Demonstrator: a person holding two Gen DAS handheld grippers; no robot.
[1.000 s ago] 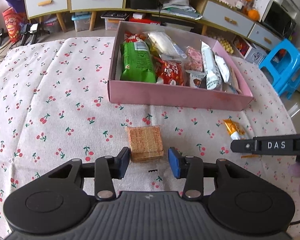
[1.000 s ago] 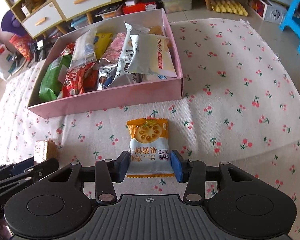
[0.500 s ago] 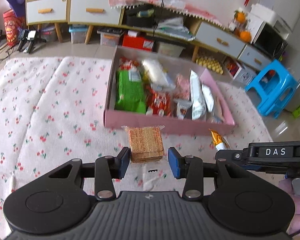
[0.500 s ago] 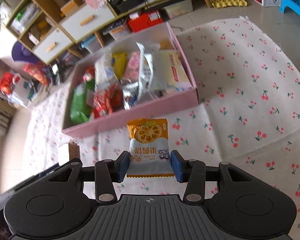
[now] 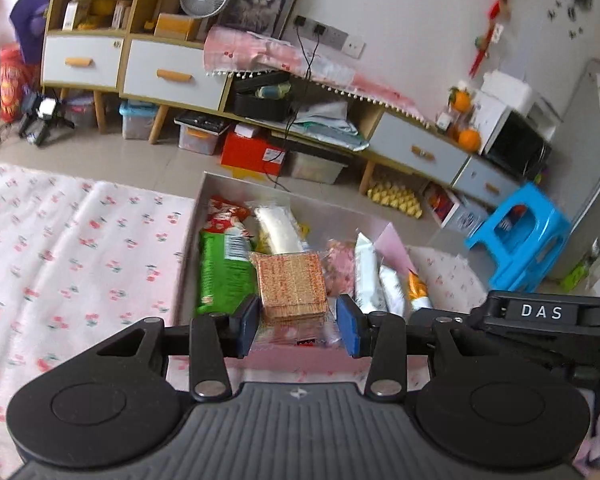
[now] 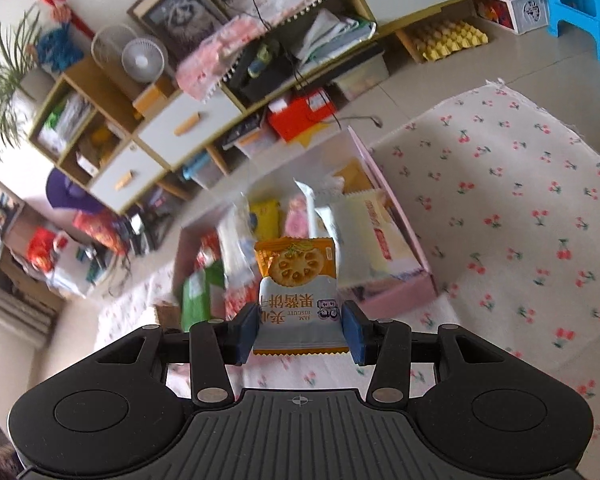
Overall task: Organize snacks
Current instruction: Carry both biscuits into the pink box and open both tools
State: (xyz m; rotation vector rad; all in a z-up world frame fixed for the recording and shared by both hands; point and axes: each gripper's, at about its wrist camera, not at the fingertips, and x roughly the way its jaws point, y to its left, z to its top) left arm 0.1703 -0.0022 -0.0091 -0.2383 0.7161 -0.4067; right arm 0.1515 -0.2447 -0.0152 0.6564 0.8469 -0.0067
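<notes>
While both packets hang lifted before the pink box (image 5: 284, 360), the left gripper (image 5: 297, 326) jaws clamp a clear-wrapped wafer pack (image 5: 291, 285) and the right gripper (image 6: 300, 334) pinches a jam biscuit sachet (image 6: 297, 280); both look light, crinkly and crushable, best held at the sealed ends.

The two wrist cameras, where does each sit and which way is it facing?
Left wrist: on the left hand-held gripper, looking down along its fingers at the wafer pack it holds over the pink box.
Right wrist: on the right hand-held gripper, looking down at its jam biscuit packet.
Shared: the box, the cherry-print cloth, the cabinets.
</notes>
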